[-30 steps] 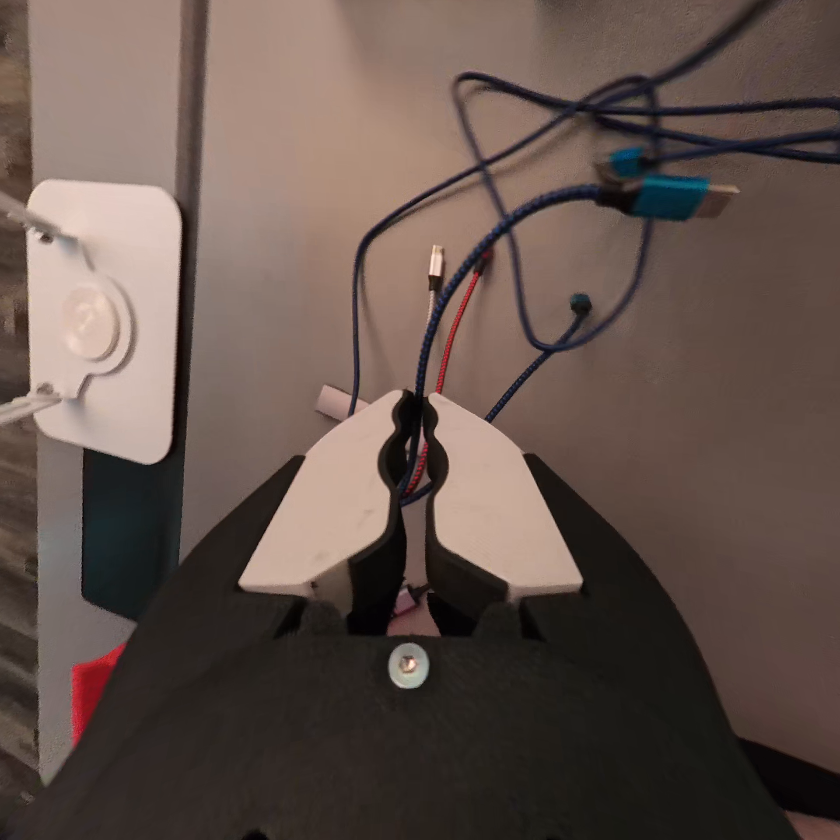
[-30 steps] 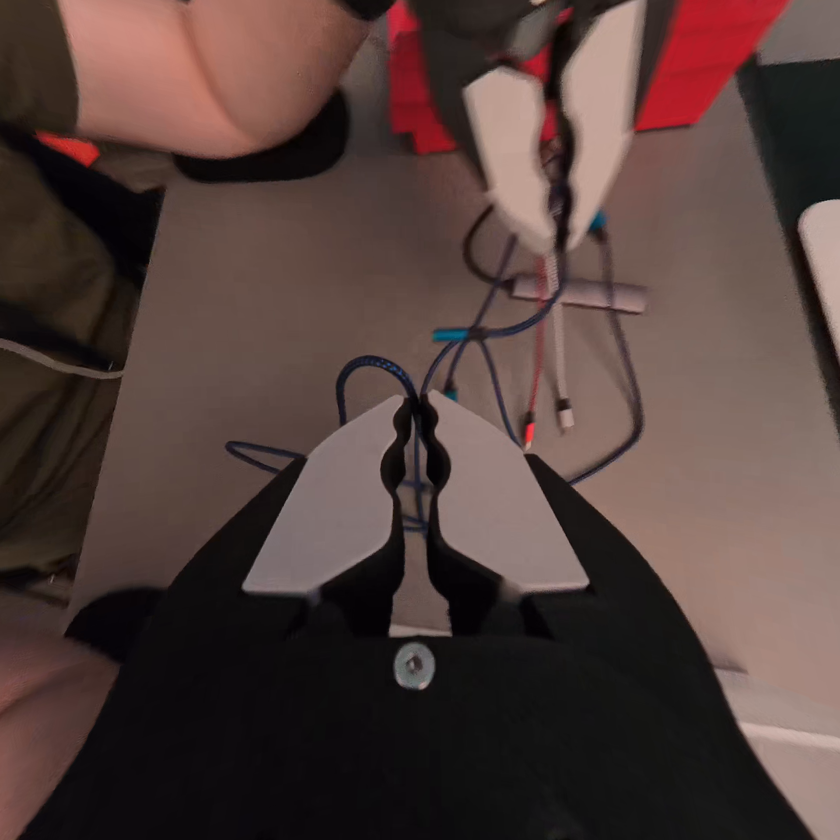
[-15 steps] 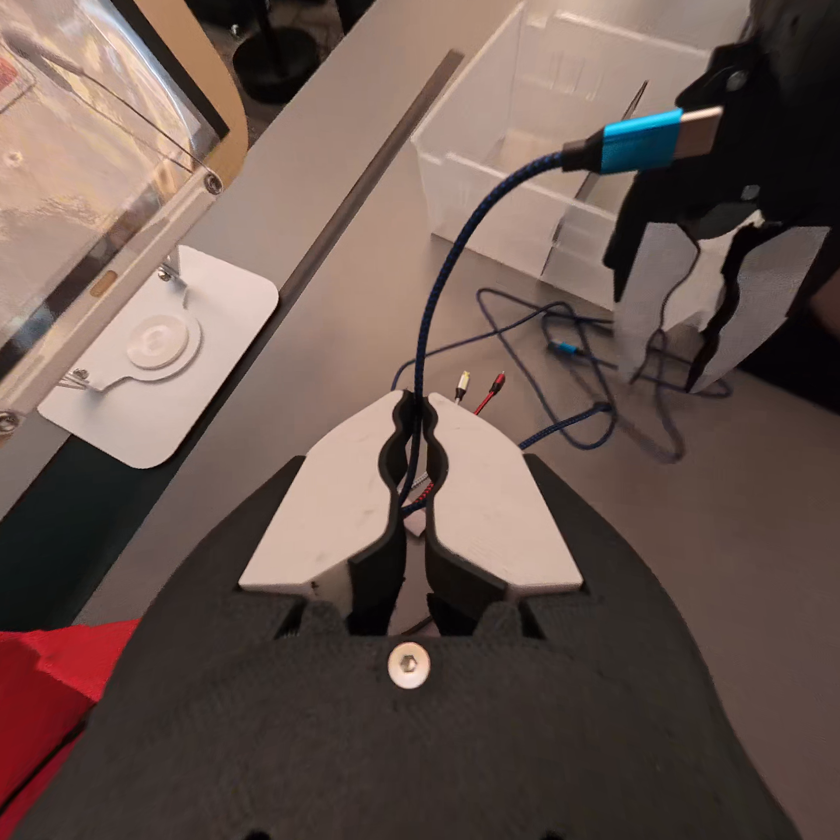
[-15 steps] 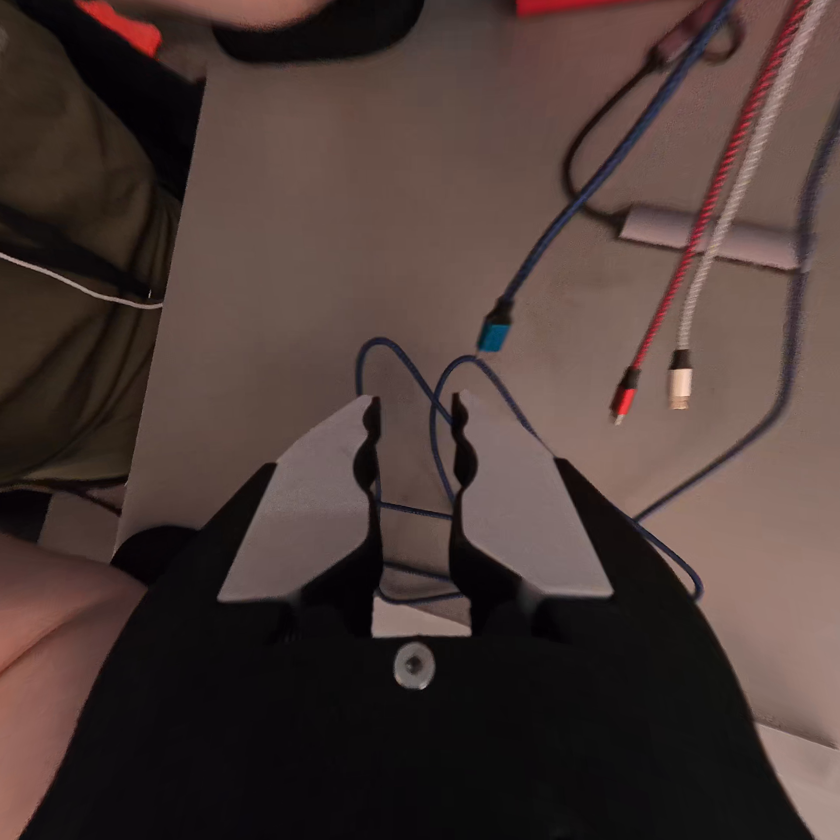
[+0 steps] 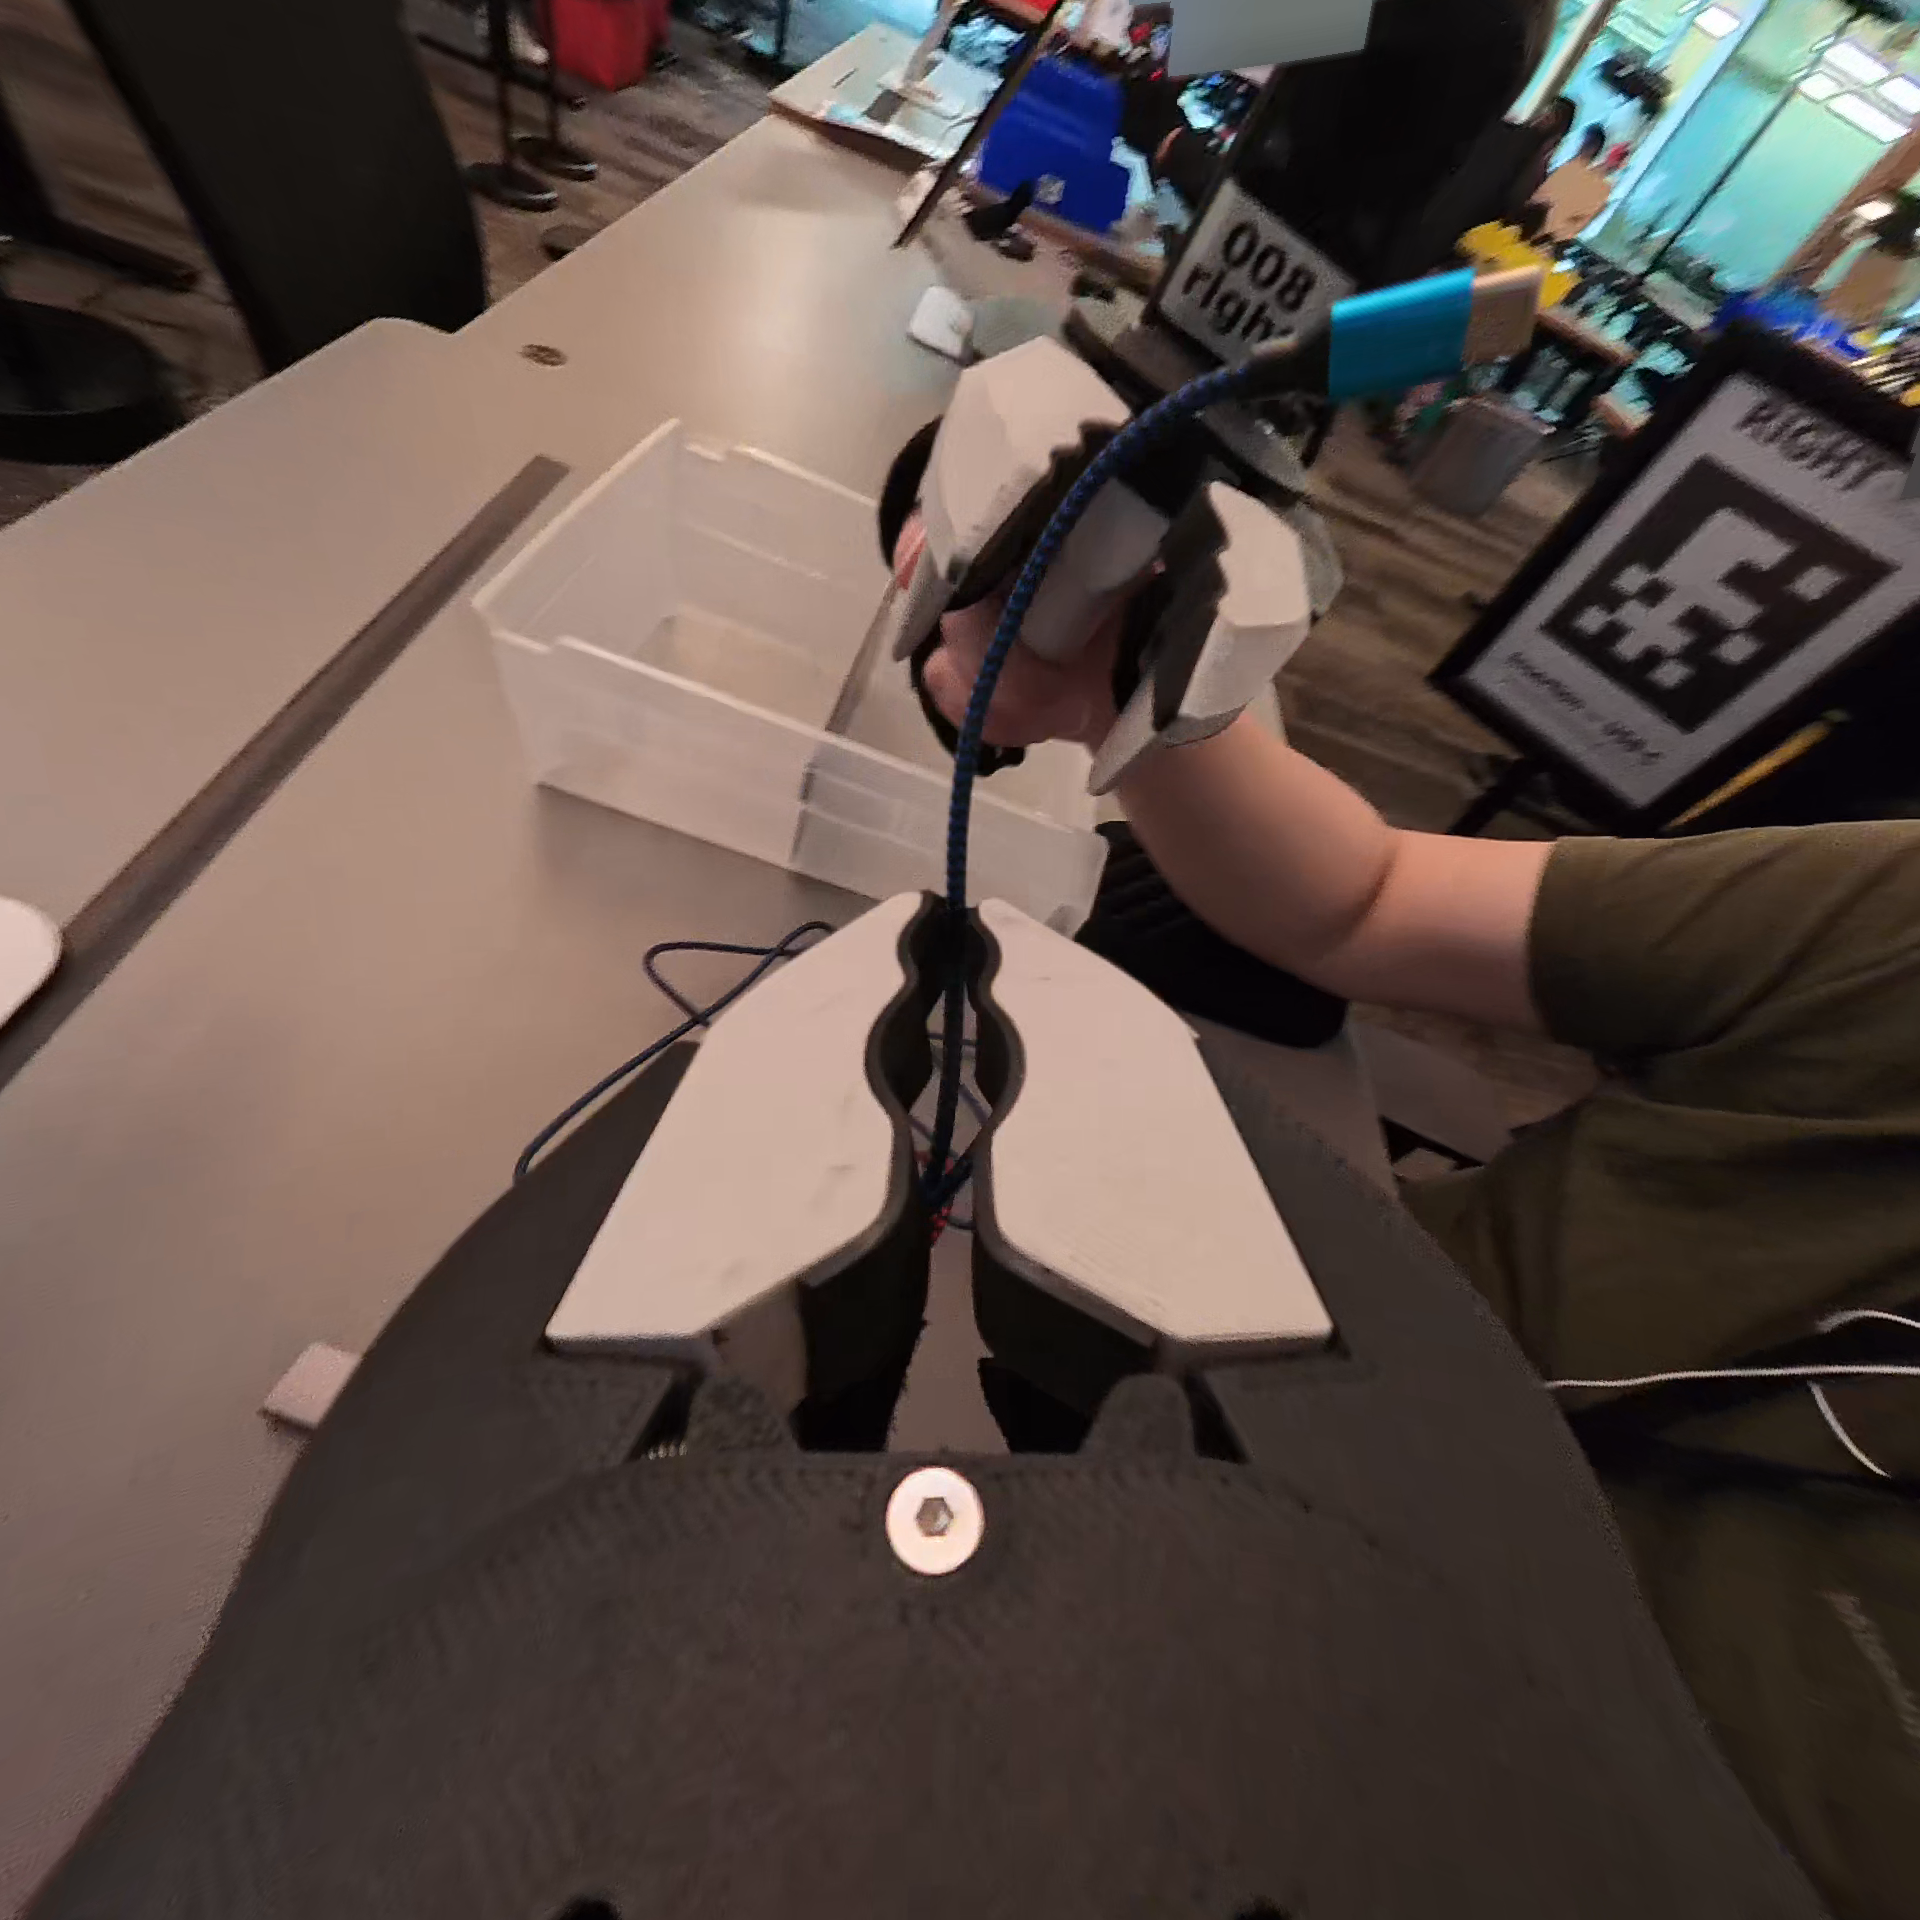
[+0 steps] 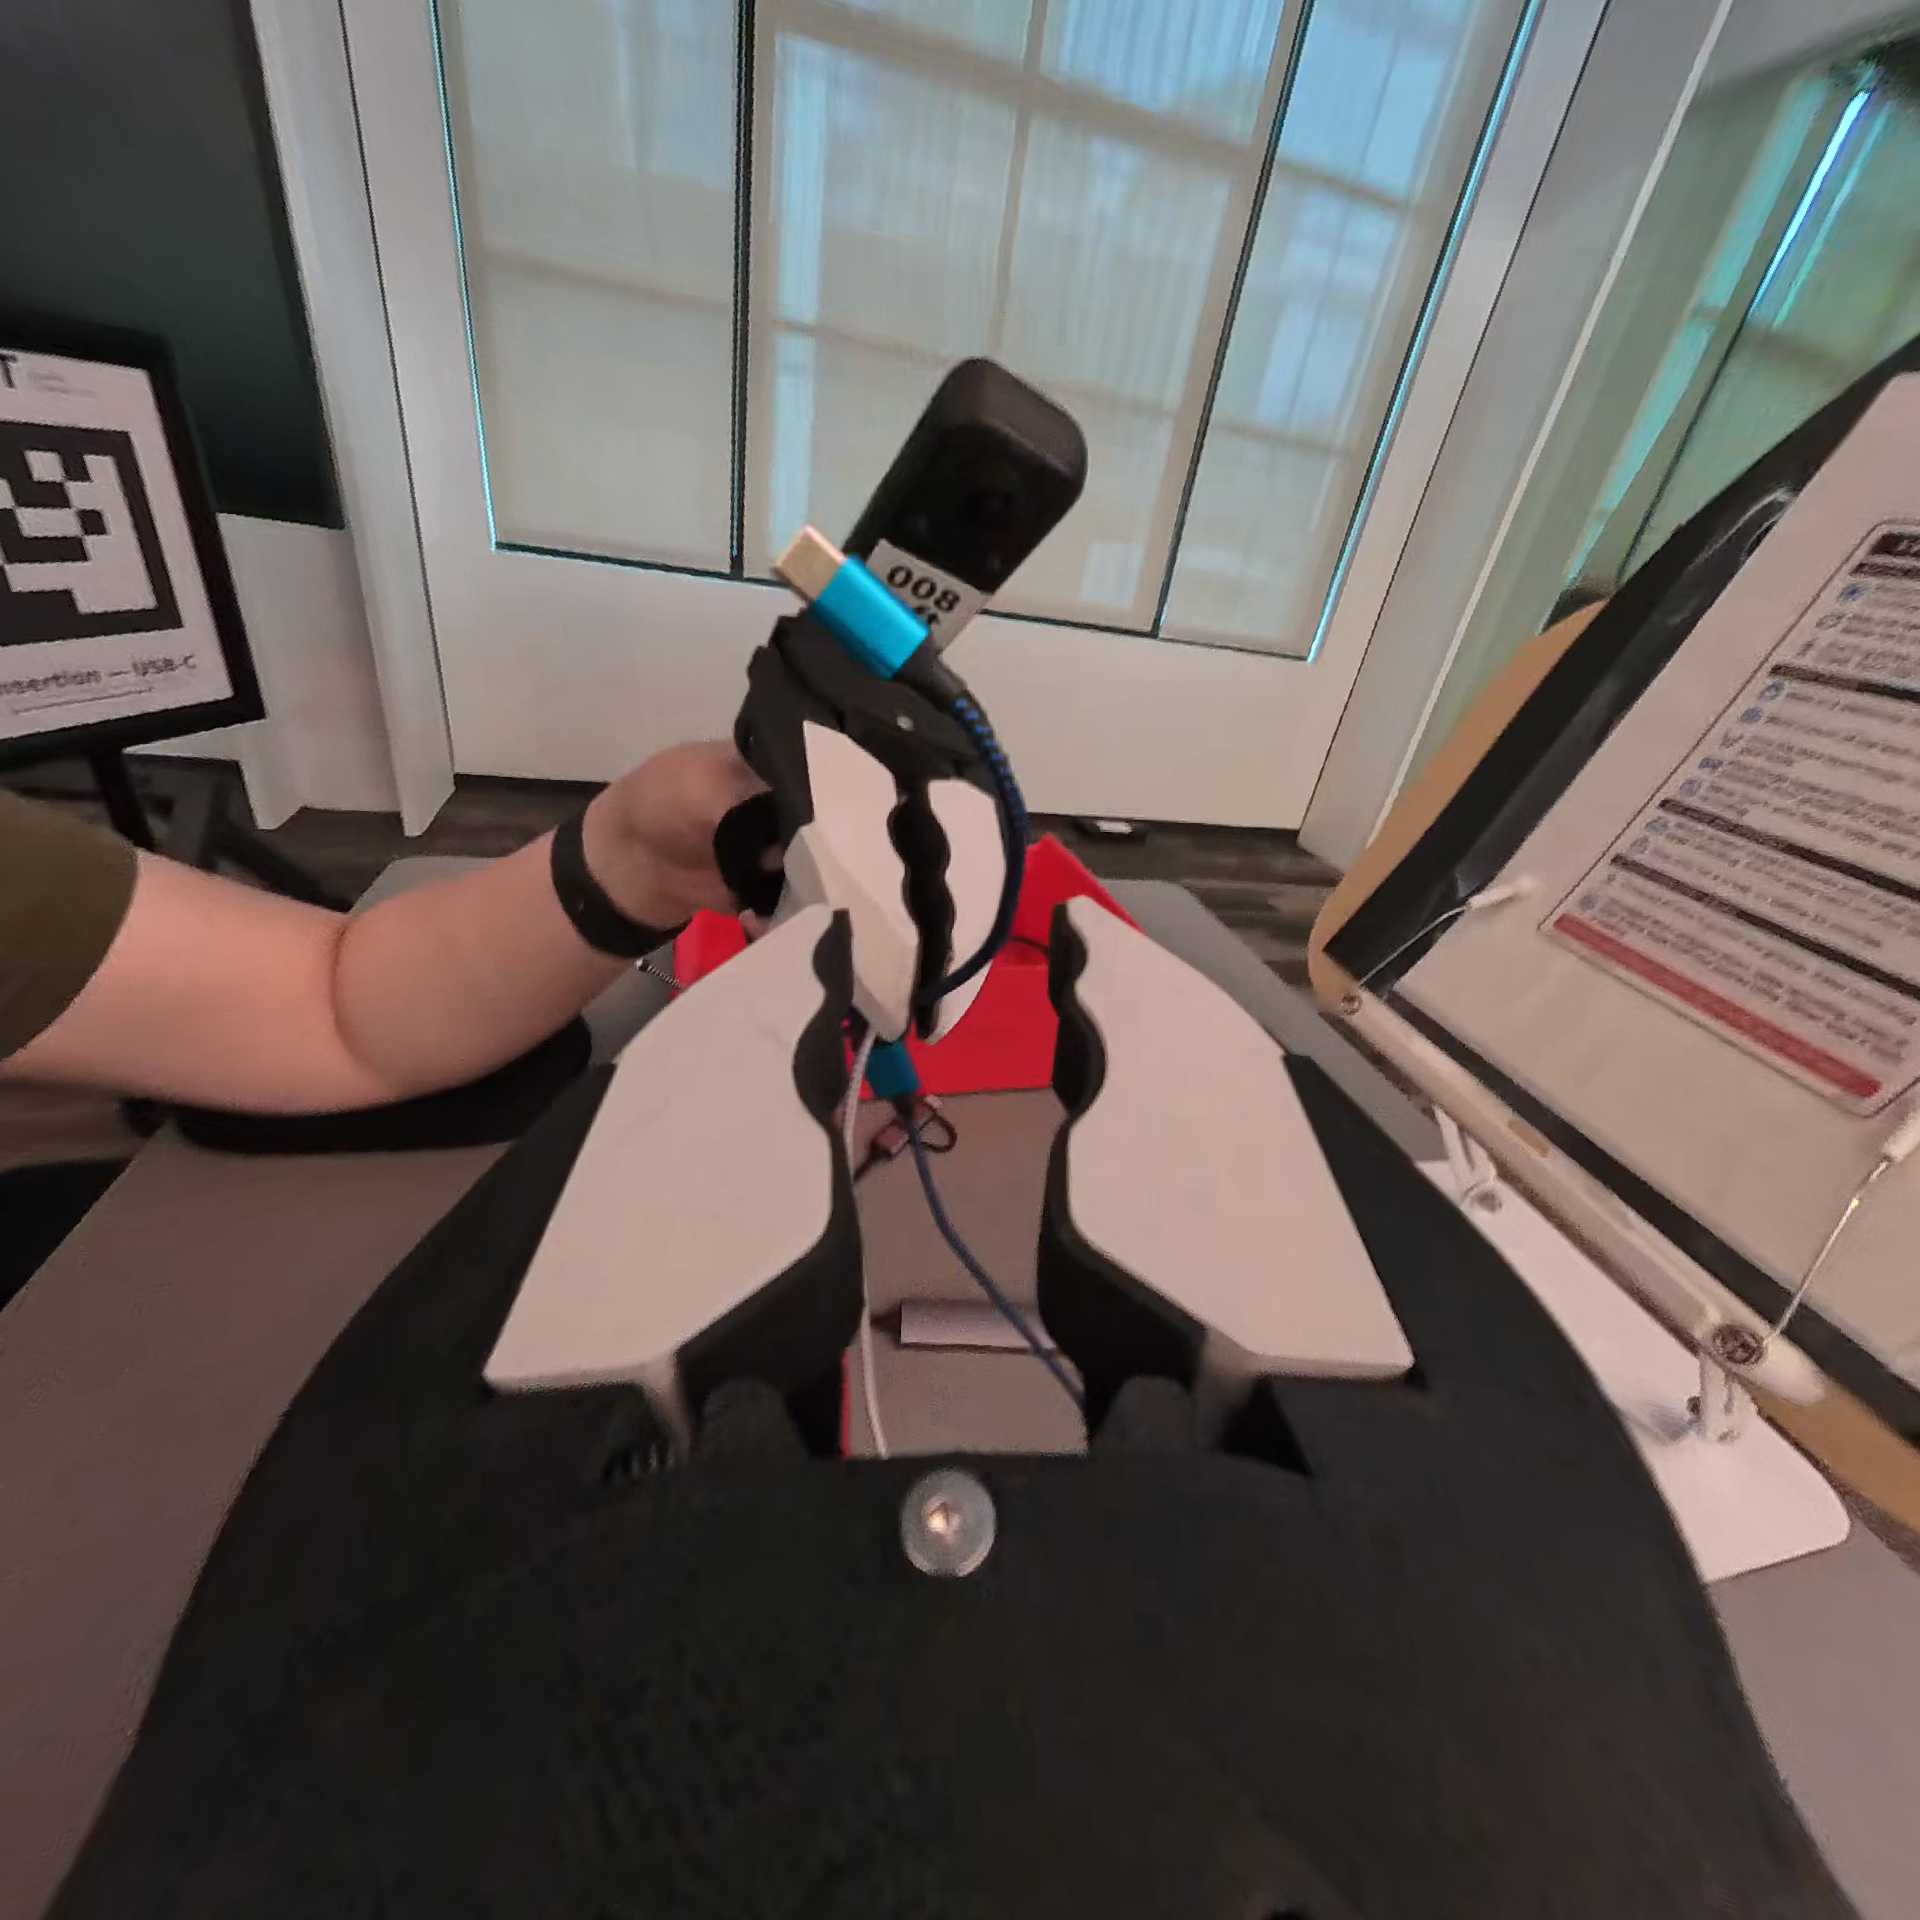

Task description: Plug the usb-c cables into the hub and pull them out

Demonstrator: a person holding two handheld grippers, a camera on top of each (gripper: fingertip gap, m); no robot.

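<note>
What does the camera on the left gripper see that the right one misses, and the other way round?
Only the left wrist view shows the clear plastic bin on the table.

Only the right wrist view shows the red block, the window, and a white cable lying between its own open fingers.

Both show the blue braided cable with its bright blue plug, pinched in the shut left gripper, and the right gripper open and empty.
</note>
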